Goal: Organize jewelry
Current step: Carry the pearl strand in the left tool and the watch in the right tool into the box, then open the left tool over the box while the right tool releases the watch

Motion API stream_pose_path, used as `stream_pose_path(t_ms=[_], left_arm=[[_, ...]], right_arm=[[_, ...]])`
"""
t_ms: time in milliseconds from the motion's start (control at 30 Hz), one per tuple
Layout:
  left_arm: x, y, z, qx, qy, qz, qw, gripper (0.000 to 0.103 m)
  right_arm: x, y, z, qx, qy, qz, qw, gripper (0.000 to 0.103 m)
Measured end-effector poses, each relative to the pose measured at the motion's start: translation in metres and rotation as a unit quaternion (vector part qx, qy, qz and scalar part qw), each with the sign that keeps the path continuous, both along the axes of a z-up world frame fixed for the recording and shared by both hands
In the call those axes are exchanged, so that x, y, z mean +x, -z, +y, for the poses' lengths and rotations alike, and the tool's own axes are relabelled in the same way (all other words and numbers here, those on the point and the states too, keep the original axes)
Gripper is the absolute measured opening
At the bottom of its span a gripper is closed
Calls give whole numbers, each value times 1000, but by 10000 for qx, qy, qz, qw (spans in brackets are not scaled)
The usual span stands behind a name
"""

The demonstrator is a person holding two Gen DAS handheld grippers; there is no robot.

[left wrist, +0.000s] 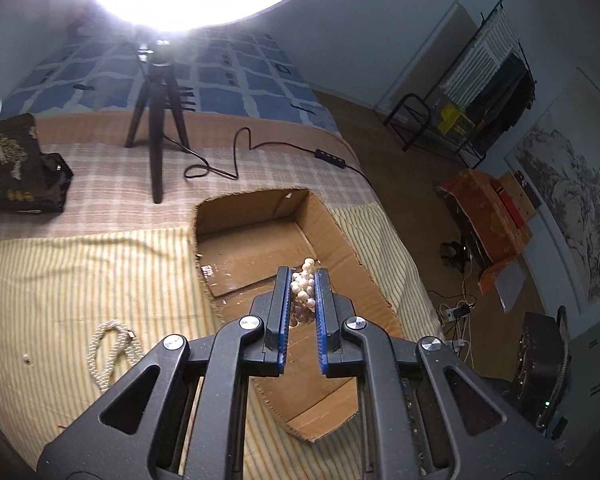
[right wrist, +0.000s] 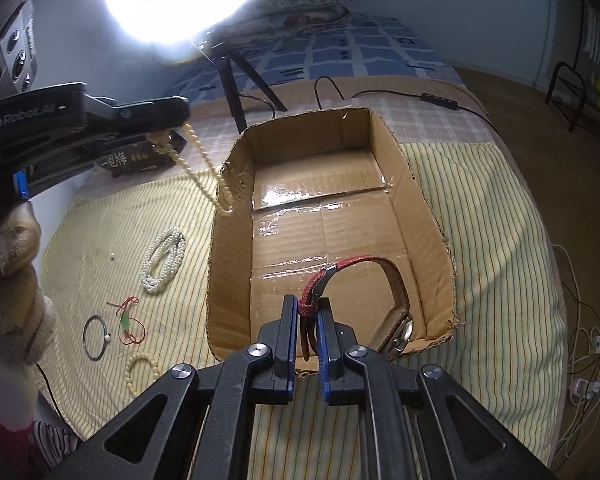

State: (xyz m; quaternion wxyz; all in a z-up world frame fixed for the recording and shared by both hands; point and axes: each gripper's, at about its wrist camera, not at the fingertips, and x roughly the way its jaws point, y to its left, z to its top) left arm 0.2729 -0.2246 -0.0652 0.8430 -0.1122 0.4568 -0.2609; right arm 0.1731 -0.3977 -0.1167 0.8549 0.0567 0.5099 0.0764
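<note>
i hold the right gripper (right wrist: 308, 316) clamped on the red-strapped wristwatch (right wrist: 396, 312), which hangs inside the open brown cardboard box (right wrist: 432, 216). my left gripper (left wrist: 303, 294), pinching a bunched cream pearl necklace (left wrist: 302, 292), is over the box's left wall; its strand dangles outside.

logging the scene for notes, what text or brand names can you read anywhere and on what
"GenRobot.AI": on the side of the left gripper, seen from the right wrist view.
Gold characters on the black bag: too blurred to read with confidence.
Nothing readable on the cardboard box or the watch.
</note>
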Motion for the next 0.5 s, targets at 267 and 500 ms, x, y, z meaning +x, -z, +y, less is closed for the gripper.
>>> stream_pose_path(t_ms=[267, 500], left_arm=[[4, 8, -12, 252, -35, -6, 9997, 35], [2, 7, -10, 412, -174, -203, 9988, 69]], right_arm=[[-1, -2, -5, -19, -15, -149, 9999, 41], [-6, -11, -8, -182, 130, -395, 9990, 85]])
